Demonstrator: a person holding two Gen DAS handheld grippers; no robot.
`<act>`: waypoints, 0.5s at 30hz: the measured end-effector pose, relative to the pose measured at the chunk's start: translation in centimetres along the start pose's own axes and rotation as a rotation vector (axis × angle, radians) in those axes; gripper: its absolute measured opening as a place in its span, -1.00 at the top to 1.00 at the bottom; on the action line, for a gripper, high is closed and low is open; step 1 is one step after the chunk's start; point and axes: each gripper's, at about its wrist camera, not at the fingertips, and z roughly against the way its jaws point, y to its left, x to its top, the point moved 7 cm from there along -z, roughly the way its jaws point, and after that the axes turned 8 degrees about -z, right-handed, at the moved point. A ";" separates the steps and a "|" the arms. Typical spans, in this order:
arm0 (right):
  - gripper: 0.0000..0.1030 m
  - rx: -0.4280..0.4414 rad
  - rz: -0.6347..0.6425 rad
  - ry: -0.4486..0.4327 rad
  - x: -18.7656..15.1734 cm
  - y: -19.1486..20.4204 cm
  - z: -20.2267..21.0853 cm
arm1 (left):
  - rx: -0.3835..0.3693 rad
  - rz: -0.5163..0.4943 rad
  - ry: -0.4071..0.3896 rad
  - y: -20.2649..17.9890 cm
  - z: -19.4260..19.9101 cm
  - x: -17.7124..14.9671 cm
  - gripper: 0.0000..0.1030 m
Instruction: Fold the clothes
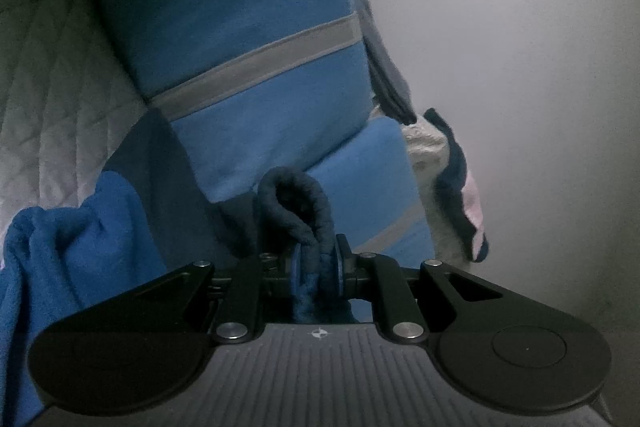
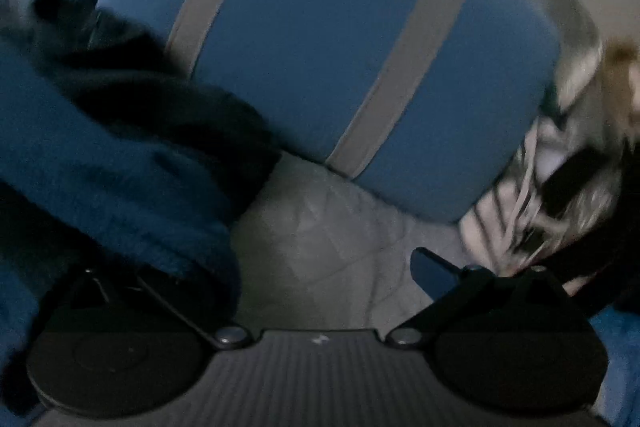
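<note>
With my left gripper (image 1: 318,267) pinched on a dark rolled edge of the blue fleece garment (image 1: 248,67) lying on the quilted bed (image 1: 52,99), fold under way. Right gripper (image 2: 332,283) spread wide, empty; next needs a matching edge grab.

dim, grainy fisheye views; right one motion-blurred, corners dark.

Your left gripper (image 1: 318,267) pinches dark navy fleece (image 1: 298,199); ahead, light blue garment (image 1: 240,7) with grey stripes (image 1: 256,67); left, white diamond-quilted cover (image 1: 52,87).
</note>
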 end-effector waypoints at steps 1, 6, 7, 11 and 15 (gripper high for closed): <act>-1.00 -0.007 0.023 0.001 -0.2 0.3 -0.2 | 0.005 0.005 0.004 0.1 -0.2 -0.1 0.69; -1.00 0.133 -0.106 0.088 -1.3 0.6 -1.6 | -0.025 0.021 0.007 0.6 -0.2 0.3 0.69; -1.00 0.187 -0.160 0.105 -1.4 0.3 -1.6 | -0.033 0.031 0.011 0.8 -0.3 0.4 0.69; -1.00 0.325 -0.263 0.102 -1.3 -0.9 0.0 | -0.003 0.086 -0.008 2.3 0.0 0.6 0.69; -1.00 0.399 -0.178 0.101 -2.1 -0.3 2.3 | 0.015 0.112 -0.021 2.8 0.2 0.9 0.69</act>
